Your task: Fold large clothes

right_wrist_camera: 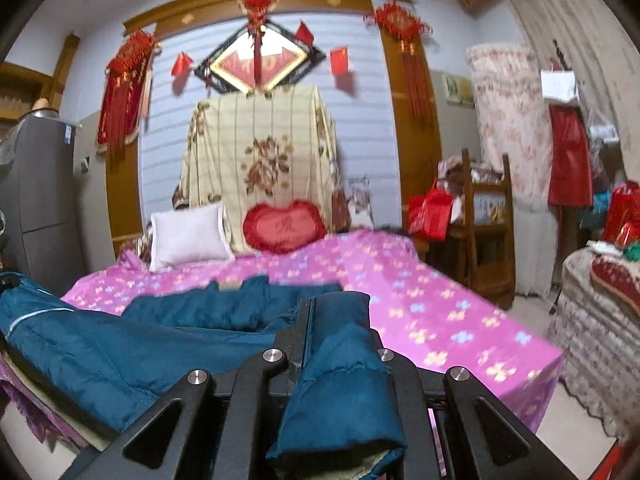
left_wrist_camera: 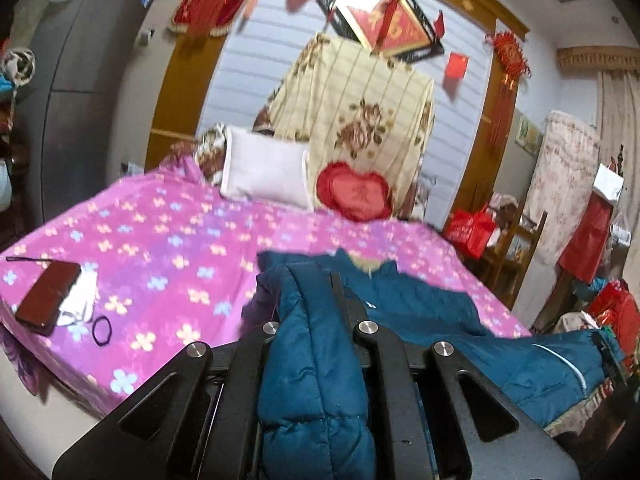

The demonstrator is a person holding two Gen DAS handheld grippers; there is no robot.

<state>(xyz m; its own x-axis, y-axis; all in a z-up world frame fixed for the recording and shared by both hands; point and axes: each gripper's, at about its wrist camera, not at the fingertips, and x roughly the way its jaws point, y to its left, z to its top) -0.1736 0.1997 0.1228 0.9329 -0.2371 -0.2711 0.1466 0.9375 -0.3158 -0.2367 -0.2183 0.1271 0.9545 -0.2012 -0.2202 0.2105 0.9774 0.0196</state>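
Teal quilted jacket (left_wrist_camera: 432, 308), puffy, white zip line, bunched across pink bedspread (left_wrist_camera: 160, 232)

- The right gripper (right_wrist_camera: 310, 312) is closed on a fold of a blue padded jacket (right_wrist_camera: 120, 344); the pinched part hangs down between the black fingers (right_wrist_camera: 301, 320).
- The rest of the jacket stretches left across the near edge of a bed (right_wrist_camera: 440, 320) covered in a pink flowered sheet.
- At the head of the bed lie a white pillow (right_wrist_camera: 188, 236) and a red heart-shaped cushion (right_wrist_camera: 284, 226).
- A cream flowered cloth (right_wrist_camera: 260, 152) hangs behind them.
- Red knot ornaments (right_wrist_camera: 124, 80) hang on the wall.
- A wooden chair (right_wrist_camera: 484, 216) stands right of the bed, with a red bag (right_wrist_camera: 430, 214) beside it.
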